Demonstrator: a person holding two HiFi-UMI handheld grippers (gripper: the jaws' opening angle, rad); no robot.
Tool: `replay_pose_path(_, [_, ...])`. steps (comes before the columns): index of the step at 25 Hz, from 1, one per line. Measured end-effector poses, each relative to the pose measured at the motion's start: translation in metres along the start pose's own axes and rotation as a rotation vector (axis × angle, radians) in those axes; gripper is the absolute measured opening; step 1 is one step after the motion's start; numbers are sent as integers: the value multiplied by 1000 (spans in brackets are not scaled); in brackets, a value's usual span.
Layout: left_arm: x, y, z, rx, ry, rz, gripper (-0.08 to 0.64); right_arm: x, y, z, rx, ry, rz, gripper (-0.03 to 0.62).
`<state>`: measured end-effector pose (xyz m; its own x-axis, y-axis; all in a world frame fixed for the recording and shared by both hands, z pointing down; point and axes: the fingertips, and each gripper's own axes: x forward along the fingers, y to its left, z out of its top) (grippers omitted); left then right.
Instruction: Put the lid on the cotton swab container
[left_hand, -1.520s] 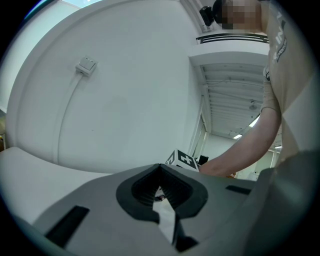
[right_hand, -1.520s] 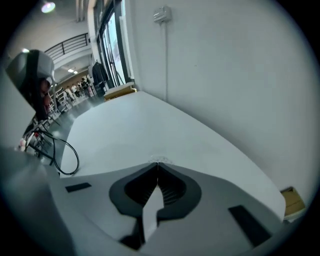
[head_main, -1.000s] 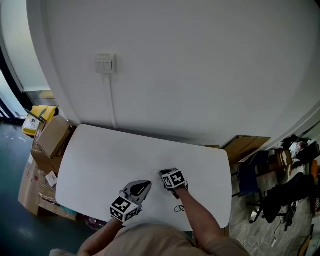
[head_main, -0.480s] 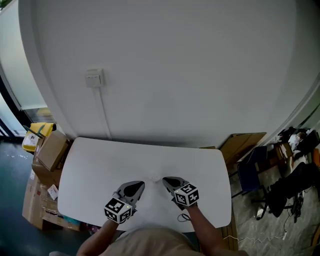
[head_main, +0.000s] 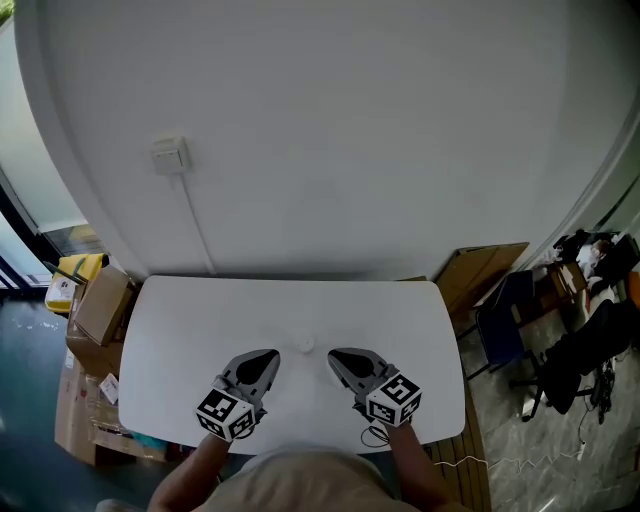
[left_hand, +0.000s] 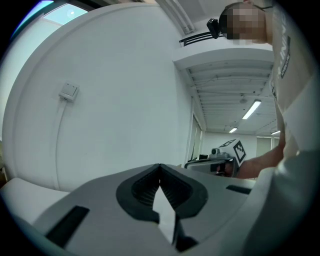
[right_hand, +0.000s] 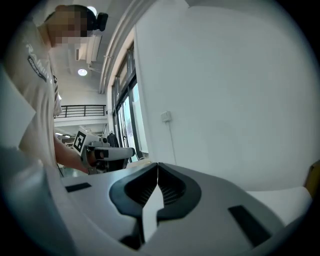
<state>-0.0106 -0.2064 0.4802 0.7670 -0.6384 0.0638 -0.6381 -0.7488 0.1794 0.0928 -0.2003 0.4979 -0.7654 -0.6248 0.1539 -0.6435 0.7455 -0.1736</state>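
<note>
Cotton swab container (head_main: 305, 345) is at best a faint pale spot on the white table (head_main: 170, 330), between and just beyond the two gripper tips, too washed out to tell more. Compared with a second ago, the grippers have drawn apart and back toward the person. The right gripper (head_main: 341, 358) was then close beside the left gripper (head_main: 263, 360) with its marker cube near the table's middle; now that cube sits by the near edge. The head camera has also tipped, so the wall switch (head_main: 168, 155) shows further left and the table more squarely. Nearest, the person's beige shirt (head_main: 300, 482) fills the bottom of the head view, and a small dark cord loop (head_main: 374, 435) lies by the right gripper's cube. Both claws are clenched, tips meeting, with nothing held. Open white tabletop stretches on either side of them up to the far edge, which runs along the white wall (head_main: 350, 150). Off the left edge stand cardboard boxes (head_main: 98, 305); off the right are a flat cardboard sheet (head_main: 485, 275) and a chair (head_main: 505, 335). Only the left gripper view shows ceiling strip lights (left_hand: 252, 109). Only the right gripper view shows tall windows (right_hand: 125, 120) and a railing (right_hand: 80, 111). Neither shows the pale spot.
</note>
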Motion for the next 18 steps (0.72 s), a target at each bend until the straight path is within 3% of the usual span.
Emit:
replay_pose_path(8, [-3,0,0,7,9,-2,12,0,15,52,-101,-72,51,17])
replay_pose_path(18, [-8,6,1,14,7,14,14,7,22,41,-97,-36,84,17])
